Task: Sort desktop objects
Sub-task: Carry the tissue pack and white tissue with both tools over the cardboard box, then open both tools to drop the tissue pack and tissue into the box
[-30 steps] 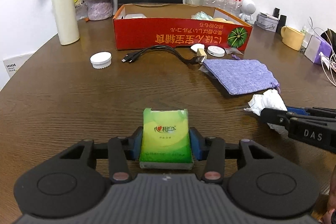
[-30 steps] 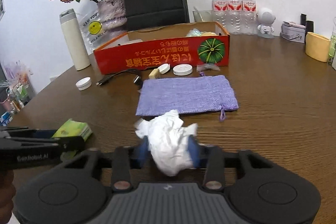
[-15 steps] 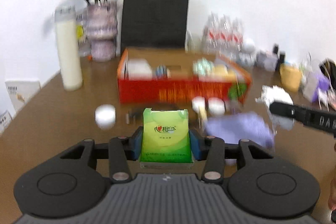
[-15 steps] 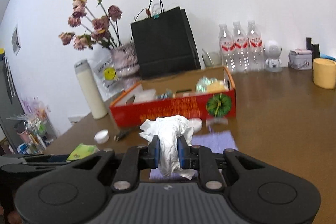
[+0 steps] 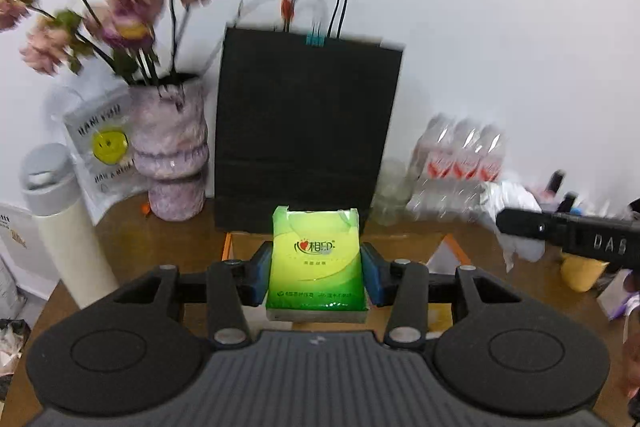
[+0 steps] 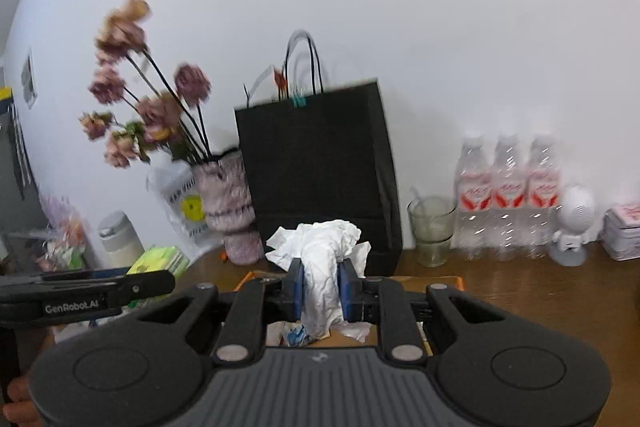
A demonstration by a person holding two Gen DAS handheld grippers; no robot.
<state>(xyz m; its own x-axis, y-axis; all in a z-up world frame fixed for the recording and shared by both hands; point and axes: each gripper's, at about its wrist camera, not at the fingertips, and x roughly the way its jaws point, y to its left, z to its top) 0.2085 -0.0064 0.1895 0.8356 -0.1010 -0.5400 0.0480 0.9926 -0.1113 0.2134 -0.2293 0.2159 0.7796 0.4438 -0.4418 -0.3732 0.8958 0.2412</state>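
My left gripper [image 5: 316, 273] is shut on a green tissue pack [image 5: 316, 267] and holds it up over the open cardboard box [image 5: 450, 251], whose rim shows just beyond. My right gripper [image 6: 322, 291] is shut on a crumpled white tissue [image 6: 320, 267] and holds it above the same box [image 6: 440, 281]. The right gripper with the white tissue [image 5: 516, 203] shows at the right of the left wrist view. The left gripper with the green pack [image 6: 160, 259] shows at the left of the right wrist view.
A black paper bag [image 5: 308, 131] stands behind the box. A vase of dried flowers [image 5: 172, 163] and a white thermos [image 5: 64, 227] stand at the left. Water bottles [image 6: 508, 199], a glass [image 6: 432, 231], a small white robot figure [image 6: 572, 227] and a yellow mug [image 5: 584, 271] stand at the right.
Both grippers have risen from the tabletop and moved forward over the box, each still holding its item. The purple pouch, cable and white lids have dropped out of view.
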